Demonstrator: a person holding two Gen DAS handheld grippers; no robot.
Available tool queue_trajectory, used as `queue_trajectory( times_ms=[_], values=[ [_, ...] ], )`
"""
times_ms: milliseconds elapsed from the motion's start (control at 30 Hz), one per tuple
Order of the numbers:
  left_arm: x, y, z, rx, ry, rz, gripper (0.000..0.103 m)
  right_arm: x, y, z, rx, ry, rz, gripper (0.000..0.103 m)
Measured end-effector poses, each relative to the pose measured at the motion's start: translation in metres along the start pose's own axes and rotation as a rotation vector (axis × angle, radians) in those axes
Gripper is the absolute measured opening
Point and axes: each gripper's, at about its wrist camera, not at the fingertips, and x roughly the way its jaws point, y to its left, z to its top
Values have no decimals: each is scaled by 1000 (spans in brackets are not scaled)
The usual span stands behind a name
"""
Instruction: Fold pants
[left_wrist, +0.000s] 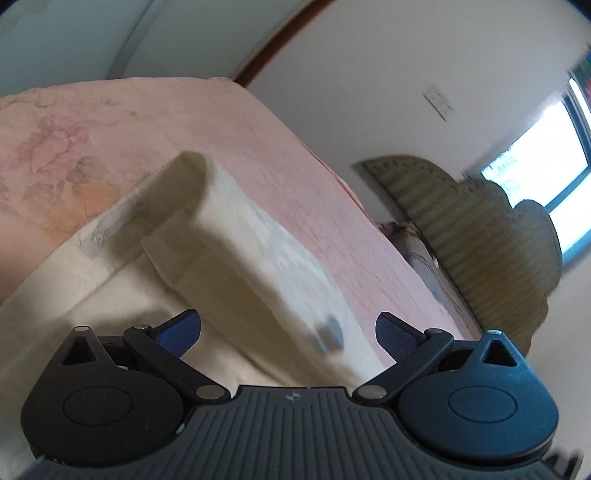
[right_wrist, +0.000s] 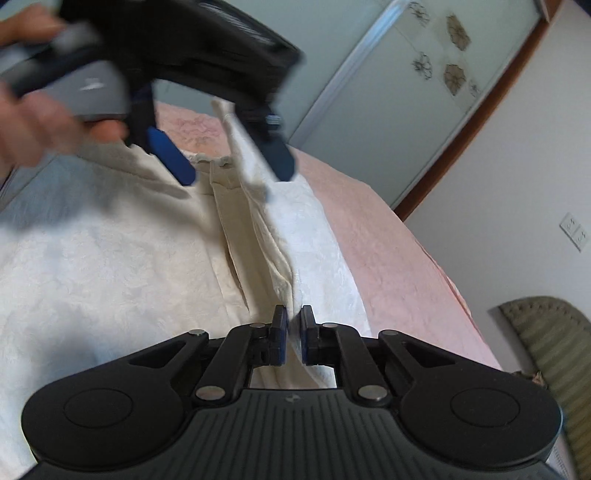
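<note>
While the right tool (right_wrist: 291, 334) pinches cream pants (right_wrist: 110, 266), left tool (left_wrist: 288, 334) gapes wide, pink bedspread (left_wrist: 258, 147).

Daylight floods in from the window (left_wrist: 535, 173) at the far right, blown out to white. My left tool (right_wrist: 236, 162) smears with motion blur in the right view, and it shadows the pants (right_wrist: 110, 258). Fisheye bending curves the walls; the corners go dark.
</note>
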Motion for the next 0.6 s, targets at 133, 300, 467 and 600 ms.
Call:
queue_trajectory(
  times_ms=[133,300,467,600],
  values=[
    [17,16,21,-164,-9,4,42,-2,-1,-3,31,-18,-15,7],
    [15,21,26,-146,2,-4,6,-1,9,-9,-39,-4,-104,20],
    [5,17,18,-88,-21,-17,6,5,-2,-30,-75,68,-180,57],
    [-4,16,11,-69,-23,-33,6,8,-18,-38,-7,123,-236,17]
  ],
)
